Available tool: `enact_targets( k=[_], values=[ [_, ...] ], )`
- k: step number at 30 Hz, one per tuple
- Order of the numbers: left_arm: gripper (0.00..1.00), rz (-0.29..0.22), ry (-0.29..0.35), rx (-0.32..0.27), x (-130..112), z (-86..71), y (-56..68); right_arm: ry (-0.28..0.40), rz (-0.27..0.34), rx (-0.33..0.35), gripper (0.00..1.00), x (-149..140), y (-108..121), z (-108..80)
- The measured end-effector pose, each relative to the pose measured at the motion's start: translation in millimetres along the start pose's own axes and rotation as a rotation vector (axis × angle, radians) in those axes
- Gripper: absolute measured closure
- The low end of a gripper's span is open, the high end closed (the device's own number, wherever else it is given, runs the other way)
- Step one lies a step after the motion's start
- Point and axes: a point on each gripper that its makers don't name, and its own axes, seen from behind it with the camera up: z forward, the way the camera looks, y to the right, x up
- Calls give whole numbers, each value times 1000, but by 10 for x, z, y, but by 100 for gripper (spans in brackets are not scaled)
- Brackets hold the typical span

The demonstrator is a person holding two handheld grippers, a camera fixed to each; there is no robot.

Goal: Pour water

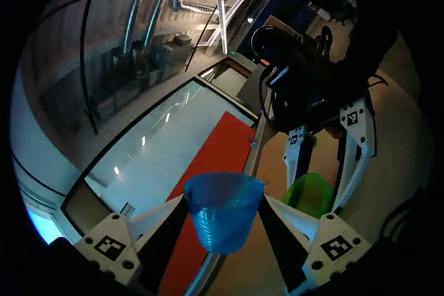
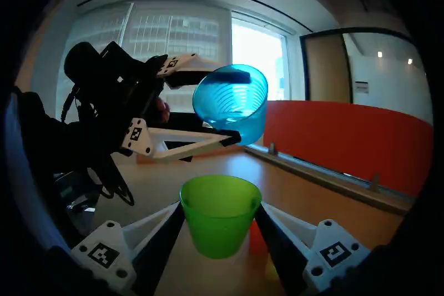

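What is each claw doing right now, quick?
The left claw is closed, holding the blue cup.
The right claw is closed, holding the green cup.

Translucent blue cup (image 2: 230,104) tipped sideways, higher than upright green cup (image 2: 220,218)

Blue cup (image 1: 223,212) see-thru, ribbed; green cup (image 2: 220,215) plain; my fingers (image 2: 125,235) white w/ b&w tags (image 2: 102,252); divider (image 2: 355,140) red-orange.
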Motion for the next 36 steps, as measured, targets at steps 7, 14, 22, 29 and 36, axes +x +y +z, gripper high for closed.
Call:
enact_targets(
  k=[7,14,22,29,36],
  values=[
    [14,21,-3,12,-8,8,-21,0,-4,0,10,13,-6,-10],
    [15,40,-3,20,-10,-4,-35,-1,-7,-1,10,15,-3,-21],
    [14,70,-3,28,-17,-12,-67,-1,-13,3,10,29,-3,-29],
    [14,90,0,30,-7,-14,-87,-3,-15,6,10,20,-13,-32],
    [15,122,1,31,-4,-29,-87,-6,-16,8,10,20,-6,-40]
  ],
)
